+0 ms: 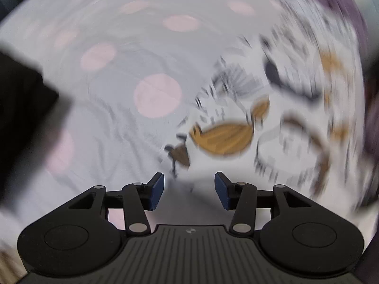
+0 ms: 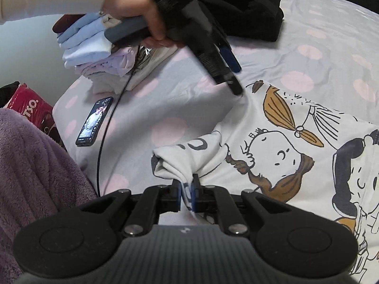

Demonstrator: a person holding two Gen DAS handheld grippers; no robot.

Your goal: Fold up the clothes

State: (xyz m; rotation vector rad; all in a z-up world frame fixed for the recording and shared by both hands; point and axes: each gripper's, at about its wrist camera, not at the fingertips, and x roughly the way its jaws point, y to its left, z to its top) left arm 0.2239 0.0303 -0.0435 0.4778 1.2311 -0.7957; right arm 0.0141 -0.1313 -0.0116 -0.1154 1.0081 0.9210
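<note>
Your left hand-held gripper points down with its blue pads apart and nothing between them. Below you lies a white cartoon-print garment on the pink-dotted bedsheet; the blurred purple at the right edge may be a blanket.

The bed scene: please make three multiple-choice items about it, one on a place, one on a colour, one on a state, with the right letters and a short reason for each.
1. Where does the phone lie?
A. on the stack of folded clothes
B. on the dotted sheet, beside a black cable
C. on the purple blanket

2. What colour are the sheet's dots?
A. pink
B. green
C. orange

3. What is the right gripper doing?
A. standing open over bare sheet
B. shut on the cartoon-print garment
C. shut on the phone

Answers: 1 B, sheet shows all around the phone. 2 A, pale pink rounds show in both views. 3 B, white printed cloth is pinched between its blue pads.
</note>
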